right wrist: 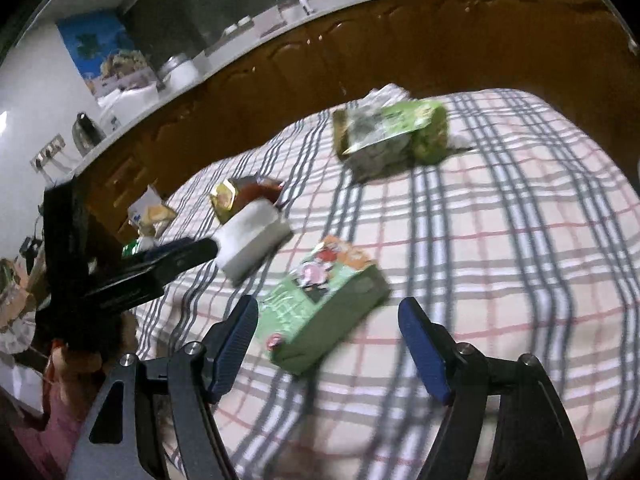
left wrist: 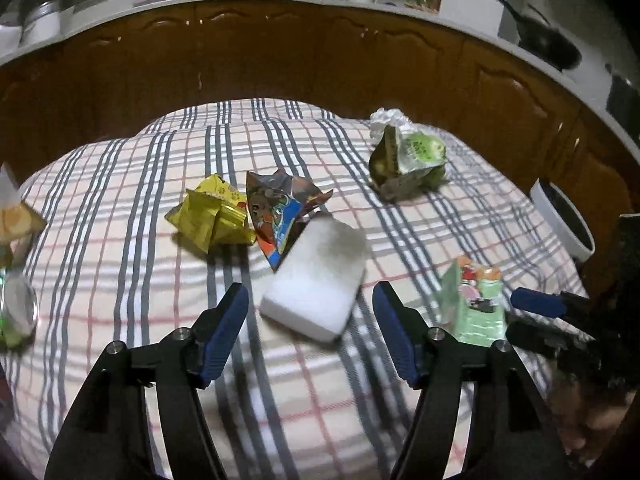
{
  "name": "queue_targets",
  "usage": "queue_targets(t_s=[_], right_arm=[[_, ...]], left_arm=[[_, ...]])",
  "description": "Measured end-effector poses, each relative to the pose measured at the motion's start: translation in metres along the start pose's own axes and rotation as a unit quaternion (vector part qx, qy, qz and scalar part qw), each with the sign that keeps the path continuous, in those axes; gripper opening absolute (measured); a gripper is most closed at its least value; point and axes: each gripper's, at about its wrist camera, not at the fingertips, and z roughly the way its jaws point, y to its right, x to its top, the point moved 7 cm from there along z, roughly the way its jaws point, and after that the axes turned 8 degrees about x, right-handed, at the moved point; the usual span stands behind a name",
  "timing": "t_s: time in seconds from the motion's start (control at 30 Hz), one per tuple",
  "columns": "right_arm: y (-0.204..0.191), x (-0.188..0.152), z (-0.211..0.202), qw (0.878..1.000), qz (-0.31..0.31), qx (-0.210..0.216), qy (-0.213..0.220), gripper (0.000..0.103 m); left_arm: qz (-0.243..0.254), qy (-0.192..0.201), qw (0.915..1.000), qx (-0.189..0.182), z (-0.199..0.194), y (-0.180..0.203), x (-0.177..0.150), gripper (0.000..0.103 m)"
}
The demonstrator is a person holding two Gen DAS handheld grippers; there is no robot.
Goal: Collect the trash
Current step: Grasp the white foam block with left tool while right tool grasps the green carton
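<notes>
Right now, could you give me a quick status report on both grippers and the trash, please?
Left gripper open around white block. Right gripper open around green carton. Nothing gripped. Wrappers ahead, no obstruction.

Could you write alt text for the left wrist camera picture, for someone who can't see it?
Two open blue-tipped gripper fingers point at a white sponge block on a plaid tablecloth. Around it lie a yellow wrapper, a colourful wrapper, a green bag and a green carton. The other gripper is beside the carton.
</notes>
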Motion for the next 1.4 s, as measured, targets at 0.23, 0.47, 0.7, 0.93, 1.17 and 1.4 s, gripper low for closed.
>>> queue_targets(t_s=[0.23, 0.47, 0.7, 0.93, 1.17, 1.4], right_arm=[[0.002, -0.007, 0.017, 0.999, -0.012, -0.025, -0.028, 0.075], [0.023, 0.0, 0.002, 0.997, -0.015, -0.07, -0.015, 0.066], [0.008, 0.005, 0.011, 0.999, 0.017, -0.028, -0.014, 0.069], [0.006, 0.008, 0.04, 0.997, 0.05, -0.056, -0.032, 0.08], [-0.004, 0.006, 0.041, 0.999, 0.021, -0.037, -0.035, 0.051], [-0.011, 0.012, 0.001, 1.0, 0.002, -0.024, 0.011, 0.034]], left_arm=[[0.057, -0.013, 0.9983, 0.001, 0.021, 0.012, 0.003, 0.069], [0.058, -0.021, 0.9981, -0.001, 0.026, 0.01, -0.005, 0.052], [-0.001, 0.011, 0.9995, -0.031, -0.017, -0.007, -0.008, 0.051], [-0.042, 0.039, 0.998, -0.028, -0.05, -0.023, -0.014, 0.051], [-0.064, 0.036, 0.9968, -0.031, -0.055, -0.032, -0.019, 0.051], [-0.069, 0.027, 0.9957, -0.056, -0.053, -0.01, -0.022, 0.051]])
